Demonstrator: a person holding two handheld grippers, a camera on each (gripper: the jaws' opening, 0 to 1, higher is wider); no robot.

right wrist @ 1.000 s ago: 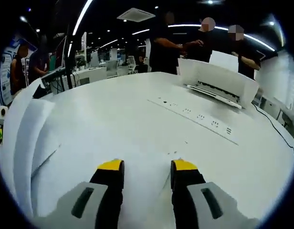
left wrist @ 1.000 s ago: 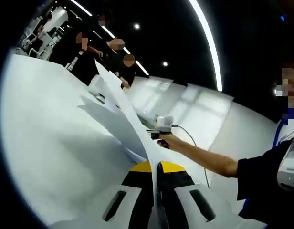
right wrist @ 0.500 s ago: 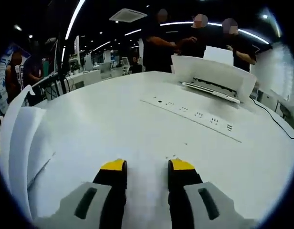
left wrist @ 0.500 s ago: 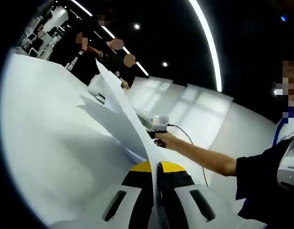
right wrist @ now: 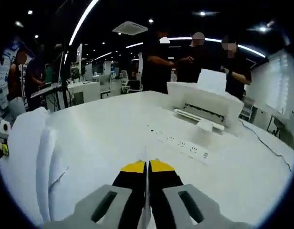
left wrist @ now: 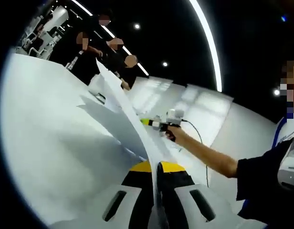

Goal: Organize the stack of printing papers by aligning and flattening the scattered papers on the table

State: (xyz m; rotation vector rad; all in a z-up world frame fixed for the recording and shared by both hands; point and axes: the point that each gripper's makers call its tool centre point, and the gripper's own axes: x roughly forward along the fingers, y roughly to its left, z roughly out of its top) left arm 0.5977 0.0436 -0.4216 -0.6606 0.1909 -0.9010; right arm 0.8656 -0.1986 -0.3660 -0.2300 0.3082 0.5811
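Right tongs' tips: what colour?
Yellow tips on black fingers, clearest in the right gripper view.

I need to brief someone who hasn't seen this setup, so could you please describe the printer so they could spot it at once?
Start from the big white table in the right gripper view and look to its far side, in front of the group of standing people. The printer sits there, beyond the strip of power sockets set into the tabletop. It is the table's boxy white machine, with a sheet standing up from its top.
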